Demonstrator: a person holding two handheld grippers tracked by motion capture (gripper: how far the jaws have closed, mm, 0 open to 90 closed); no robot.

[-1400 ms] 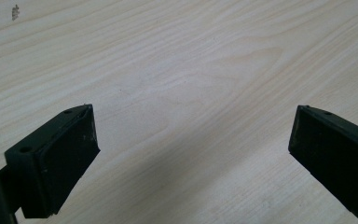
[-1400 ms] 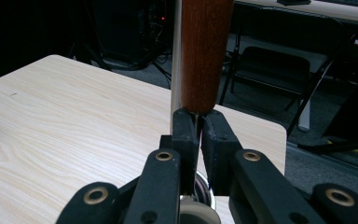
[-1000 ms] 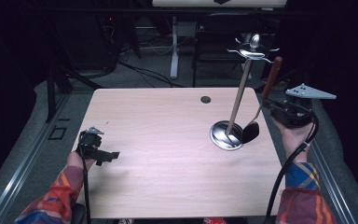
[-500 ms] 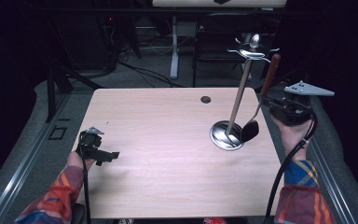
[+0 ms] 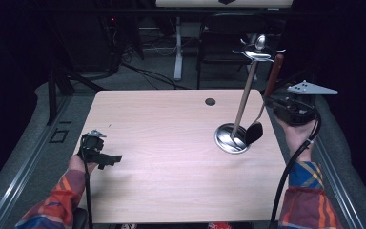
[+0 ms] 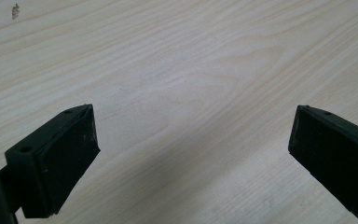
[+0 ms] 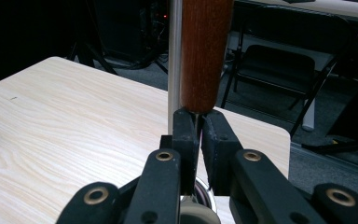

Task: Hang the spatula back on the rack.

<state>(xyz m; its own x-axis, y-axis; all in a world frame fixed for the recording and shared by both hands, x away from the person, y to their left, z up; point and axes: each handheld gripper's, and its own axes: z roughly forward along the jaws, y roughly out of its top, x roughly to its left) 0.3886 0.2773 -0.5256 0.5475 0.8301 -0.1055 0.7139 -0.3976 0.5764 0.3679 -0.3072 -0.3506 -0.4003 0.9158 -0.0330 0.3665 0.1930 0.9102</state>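
A metal utensil stand (image 5: 244,98) rises from a round shiny base (image 5: 228,139) at the table's right, with hooks at its top (image 5: 259,53). Just right of the pole hangs a utensil with a brown wooden handle (image 5: 273,75) and a black head (image 5: 254,133) over the base. My right gripper (image 5: 268,101) is shut on the thin shaft below that handle. In the right gripper view the handle (image 7: 205,51) stands upright above my shut right gripper (image 7: 199,126), beside the pole (image 7: 174,60). My left gripper (image 5: 108,159) lies low at the table's left edge, open, over bare wood (image 6: 191,149).
The light wooden table (image 5: 171,181) has a small dark hole (image 5: 210,101) near its far edge. A black folding chair (image 5: 221,45) and a white table leg (image 5: 177,52) stand behind it. Grey padding (image 5: 43,143) lines both sides.
My right gripper has shifted slightly left and up with the utensil, closer to the stand's pole. The left gripper has stayed put.
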